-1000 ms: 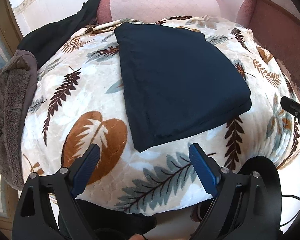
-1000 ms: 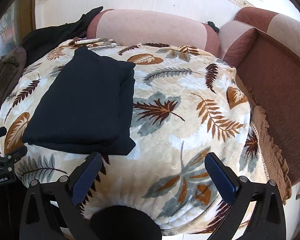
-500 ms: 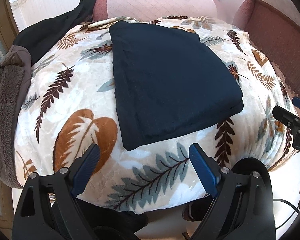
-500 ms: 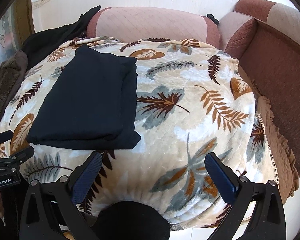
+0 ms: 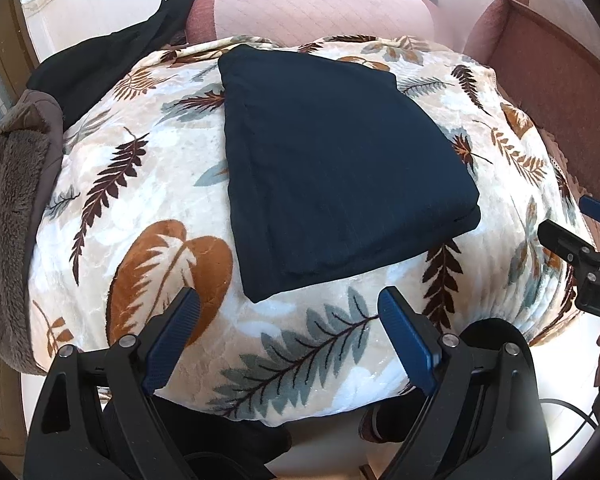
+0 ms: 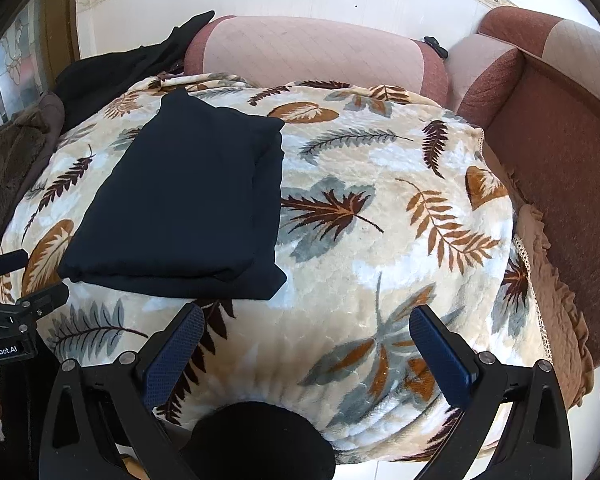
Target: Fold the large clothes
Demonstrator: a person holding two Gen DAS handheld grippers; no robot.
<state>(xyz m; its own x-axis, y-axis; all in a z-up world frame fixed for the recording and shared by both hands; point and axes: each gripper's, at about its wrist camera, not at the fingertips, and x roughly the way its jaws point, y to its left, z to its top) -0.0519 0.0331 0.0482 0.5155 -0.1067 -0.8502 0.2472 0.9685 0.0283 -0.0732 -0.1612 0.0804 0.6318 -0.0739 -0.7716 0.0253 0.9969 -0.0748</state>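
Observation:
A dark navy garment (image 5: pixel 332 168) lies folded into a flat rectangle on the leaf-patterned blanket (image 5: pixel 140 208); it also shows in the right wrist view (image 6: pixel 192 204), at the left. My left gripper (image 5: pixel 288 312) is open and empty, held back from the garment's near corner, above the blanket's front edge. My right gripper (image 6: pixel 308 328) is open and empty, to the right of the garment's near edge. Neither touches the cloth.
A brown fleece garment (image 5: pixel 8 200) and a black garment (image 5: pixel 100 56) lie at the blanket's left and back-left. A pink-and-brown sofa back (image 6: pixel 312 52) stands behind, and a brown sofa arm (image 6: pixel 560 152) on the right.
Both grippers have drawn back and slightly up from the folded garment, so it sits further away in both views. Both stay open and empty.

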